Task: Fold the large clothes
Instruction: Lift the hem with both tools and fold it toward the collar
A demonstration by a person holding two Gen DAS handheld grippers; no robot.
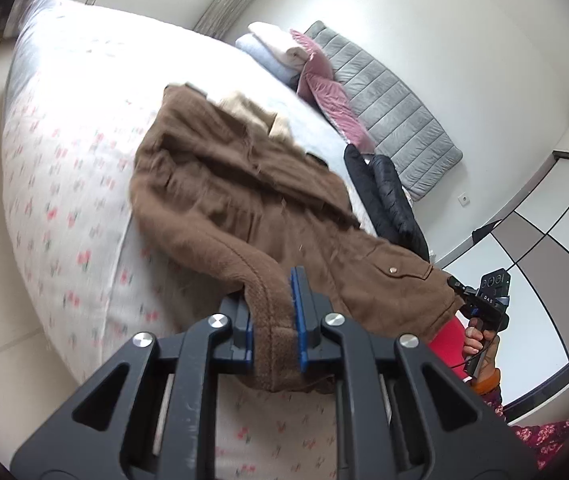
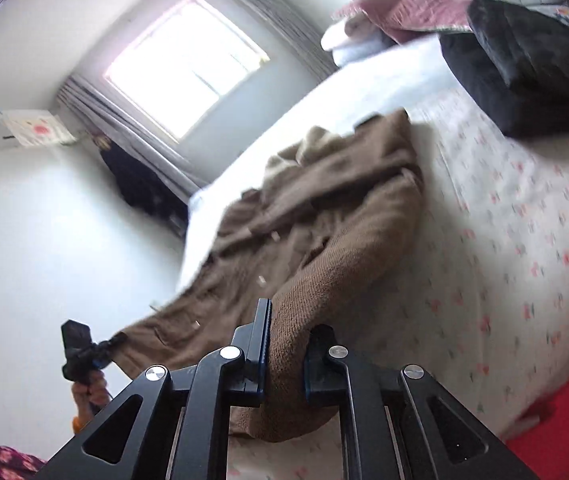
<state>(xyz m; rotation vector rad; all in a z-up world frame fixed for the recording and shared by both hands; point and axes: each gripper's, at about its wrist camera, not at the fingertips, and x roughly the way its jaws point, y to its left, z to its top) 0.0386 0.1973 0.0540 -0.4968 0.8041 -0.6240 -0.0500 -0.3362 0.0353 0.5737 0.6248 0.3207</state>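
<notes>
L gripper (image 1: 274, 320): clenched on thick brown knit coat (image 1: 224, 184) hem, coat draped ahead over bed.
R gripper (image 2: 284, 356): clenched on coat's other edge.

A floral bedsheet (image 1: 56, 184) covers the bed. Folded pale blankets (image 1: 272, 46), a pink quilt (image 1: 324, 92) and a grey mat (image 1: 396, 100) lie by the wall; a black jacket (image 2: 524, 68) sits nearby. Curtains (image 2: 132, 128) flank a bright window (image 2: 184, 64).

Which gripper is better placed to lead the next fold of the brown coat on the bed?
Neither clearly. The left gripper and right gripper each clamp a hem edge of the brown coat, lifted off the bed. They should probably move together.
</notes>
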